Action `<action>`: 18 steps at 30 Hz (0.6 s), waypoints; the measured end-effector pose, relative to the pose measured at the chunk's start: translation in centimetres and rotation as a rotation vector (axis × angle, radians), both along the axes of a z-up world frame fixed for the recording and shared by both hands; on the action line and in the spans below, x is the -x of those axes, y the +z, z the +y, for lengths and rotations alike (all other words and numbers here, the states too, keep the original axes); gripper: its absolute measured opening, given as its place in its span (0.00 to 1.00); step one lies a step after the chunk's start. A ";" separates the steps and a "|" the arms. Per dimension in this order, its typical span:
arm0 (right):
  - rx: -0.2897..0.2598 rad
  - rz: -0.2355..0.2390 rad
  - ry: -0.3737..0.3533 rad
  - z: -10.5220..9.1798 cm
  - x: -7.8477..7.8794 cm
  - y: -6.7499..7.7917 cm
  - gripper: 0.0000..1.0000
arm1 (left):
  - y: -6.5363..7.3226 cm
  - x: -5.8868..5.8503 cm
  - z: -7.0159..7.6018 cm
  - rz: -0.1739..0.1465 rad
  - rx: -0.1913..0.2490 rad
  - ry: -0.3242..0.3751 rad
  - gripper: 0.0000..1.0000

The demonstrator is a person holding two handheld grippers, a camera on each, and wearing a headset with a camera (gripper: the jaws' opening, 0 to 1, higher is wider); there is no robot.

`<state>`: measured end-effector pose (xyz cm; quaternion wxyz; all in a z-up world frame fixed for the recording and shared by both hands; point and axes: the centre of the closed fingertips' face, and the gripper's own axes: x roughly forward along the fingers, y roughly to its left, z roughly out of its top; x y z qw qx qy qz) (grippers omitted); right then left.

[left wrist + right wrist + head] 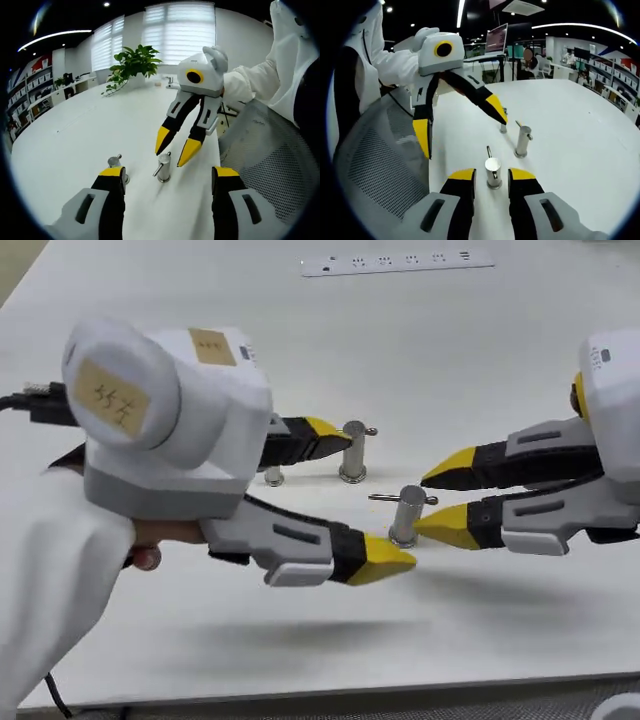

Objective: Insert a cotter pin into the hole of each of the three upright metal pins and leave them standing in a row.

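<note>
Metal near pin point(405, 522) looks slick and tippy; I'd grab low. My left gripper point(378, 498) and right gripper point(422, 502) are spread, empty.

Brightness: head view bright and even; the white table point(480, 330) is close to washed out.
Light sources: blinds point(180, 30) glowing with daylight; strip light point(580, 26) and spots on a dark ceiling.
Shadows: soft, broad, grey, on the table's near side.
Glare: a highlight on the pin point(493, 165) top.
Distortion: strong fisheye bending at both gripper views' edges.
</note>
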<state>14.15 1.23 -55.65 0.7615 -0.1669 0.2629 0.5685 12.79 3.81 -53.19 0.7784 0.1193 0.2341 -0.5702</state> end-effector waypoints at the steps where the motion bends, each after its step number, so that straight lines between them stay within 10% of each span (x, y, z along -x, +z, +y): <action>1: 0.001 0.005 0.000 0.1 0.0 -0.1 0.21 | -0.1 0.4 0.2 0.018 0.009 0.005 0.74; 4: 0.000 0.013 0.005 0.6 -0.1 -0.2 0.22 | -0.4 1.8 0.9 0.073 0.038 0.020 0.83; 8: 0.017 0.008 0.018 1.0 -0.3 -0.6 0.22 | -0.8 1.8 2.5 0.012 -0.030 0.076 0.87; 18: 0.042 0.010 0.044 1.3 -0.7 -1.3 0.14 | -0.1 2.4 3.7 0.061 0.017 0.197 0.99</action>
